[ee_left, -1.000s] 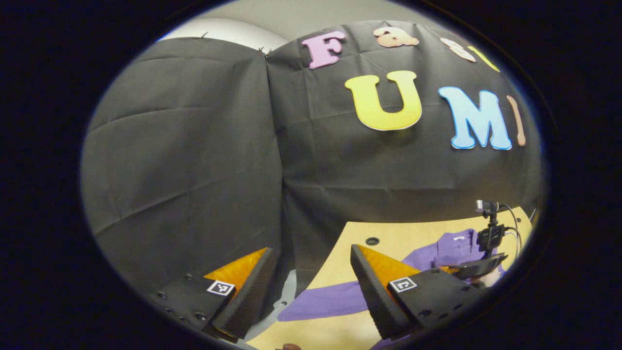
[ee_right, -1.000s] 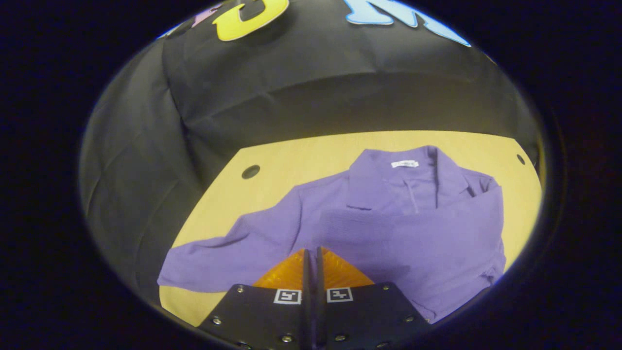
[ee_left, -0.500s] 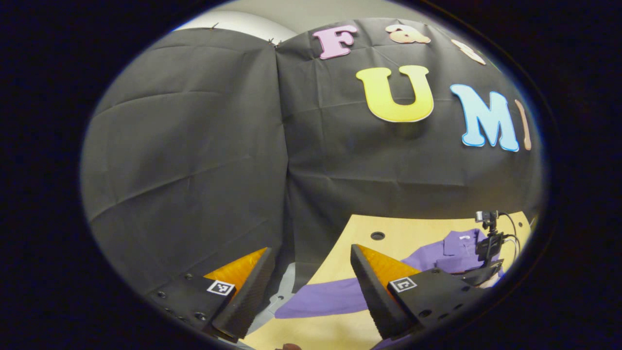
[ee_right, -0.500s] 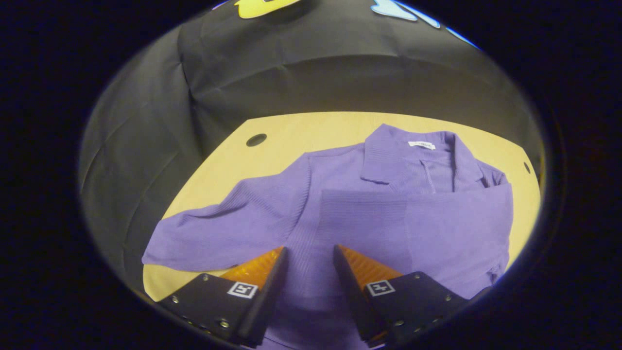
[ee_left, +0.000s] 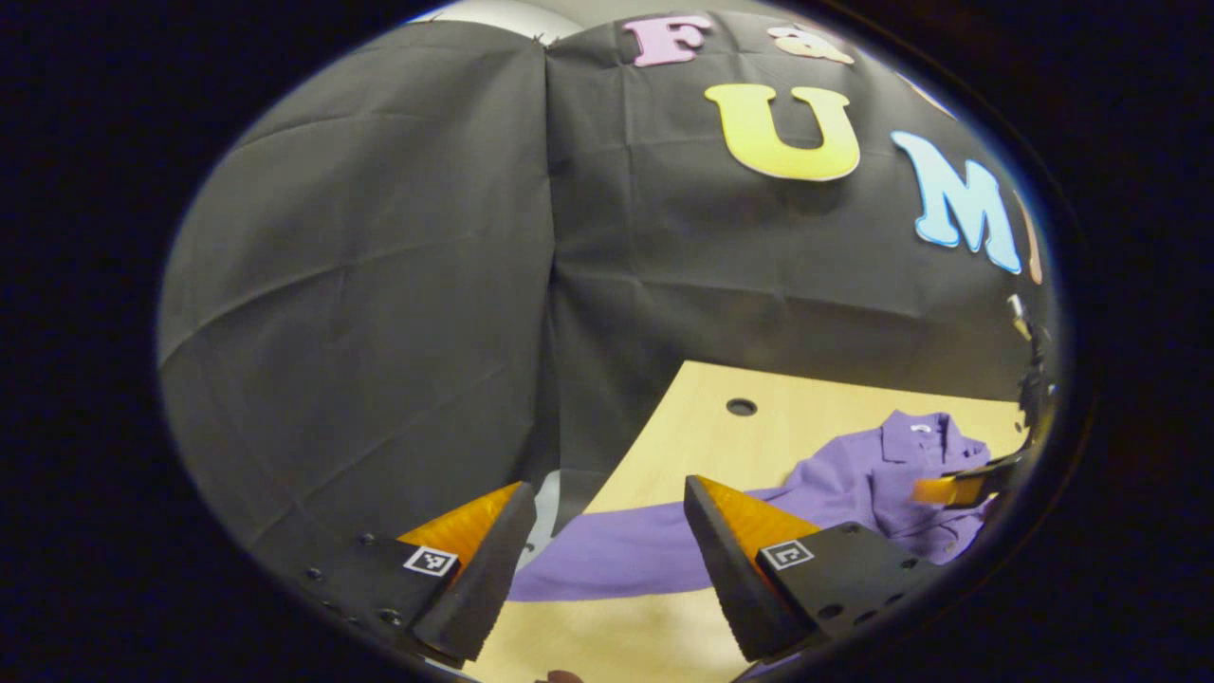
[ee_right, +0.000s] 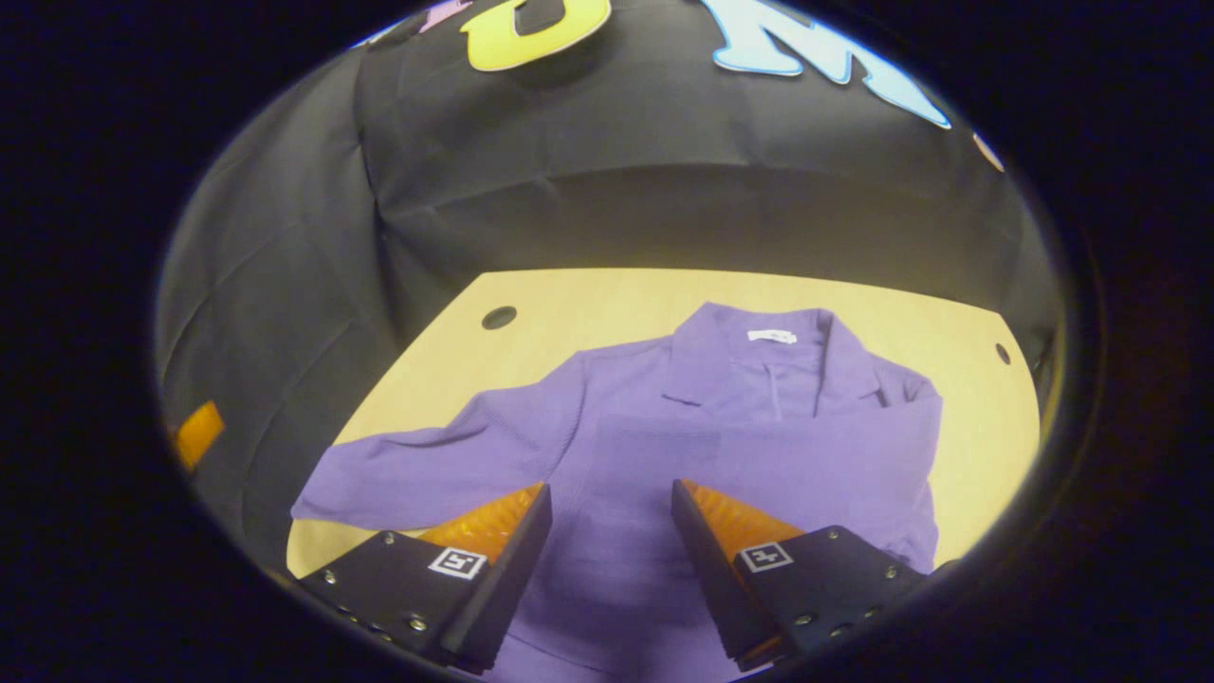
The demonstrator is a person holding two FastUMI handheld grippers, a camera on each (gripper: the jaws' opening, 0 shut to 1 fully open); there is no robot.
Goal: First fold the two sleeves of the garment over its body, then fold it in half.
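A purple collared shirt (ee_right: 664,446) lies face up on the light wooden table (ee_right: 588,304). One sleeve (ee_right: 825,460) lies folded across its body. The other sleeve (ee_right: 417,470) stretches out flat to the left. My right gripper (ee_right: 609,512) hangs open above the shirt's lower body with nothing between its fingers. In the left gripper view, my left gripper (ee_left: 607,531) is open and empty just short of the outstretched sleeve's (ee_left: 616,560) cuff end near the table's left edge. The right gripper (ee_left: 958,489) shows at that view's far right, above the shirt (ee_left: 882,474).
Black cloth walls close the booth behind and to the left of the table. A round hole (ee_right: 499,317) sits in the table's far left corner and a smaller one (ee_right: 1003,353) at the far right. Bare wood (ee_left: 607,645) lies in front of the sleeve.
My right gripper opened, let go of the folded sleeve and rose a little above the shirt. My left gripper tilted down and moved toward the outstretched sleeve.
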